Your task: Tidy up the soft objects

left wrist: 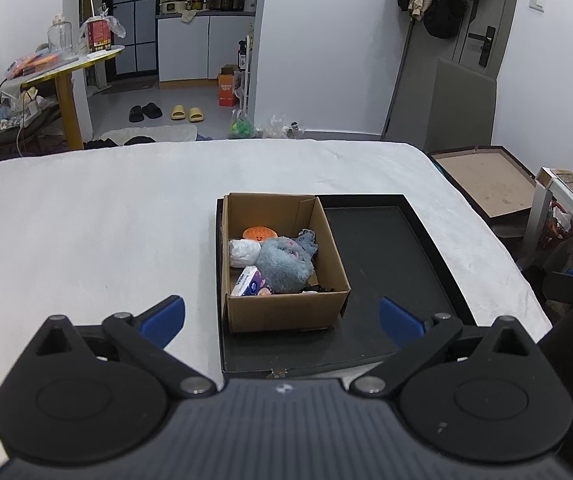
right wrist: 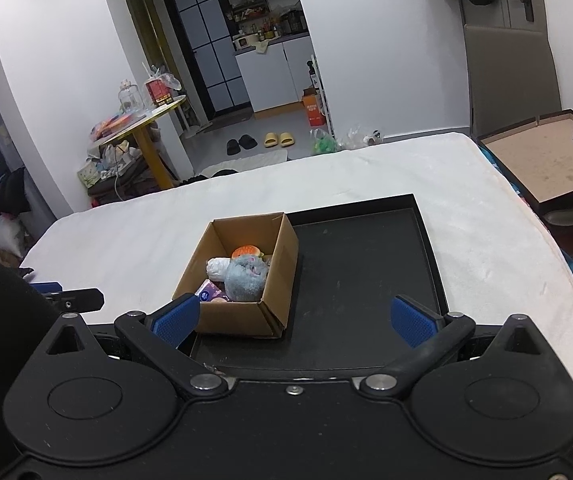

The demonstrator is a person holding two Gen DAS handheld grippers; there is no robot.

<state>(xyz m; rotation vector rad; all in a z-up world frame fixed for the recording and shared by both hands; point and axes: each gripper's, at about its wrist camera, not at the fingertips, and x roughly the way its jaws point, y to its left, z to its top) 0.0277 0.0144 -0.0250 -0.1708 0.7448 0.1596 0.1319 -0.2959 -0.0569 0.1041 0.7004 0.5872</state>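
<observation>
From the left wrist, the left gripper (left wrist: 282, 316) stood wide open and empty, the box (left wrist: 282, 308) just ahead between its fingers, likely backed off after a drop. Inside lay a grey plush (left wrist: 284, 266), white bundle (left wrist: 242, 252), orange toy (left wrist: 258, 233) and tissue pack (left wrist: 248, 282).

From the right wrist, the right gripper (right wrist: 294, 318) also gaped empty, box ahead to its left on the tray (right wrist: 366, 300), whose other half was bare.

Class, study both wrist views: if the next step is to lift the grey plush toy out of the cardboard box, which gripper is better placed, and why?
Probably the left gripper: open and empty, the cardboard box and grey plush toy sit straight ahead between its fingers. The right gripper, also open, faces the bare black tray, the box off to its left.
</observation>
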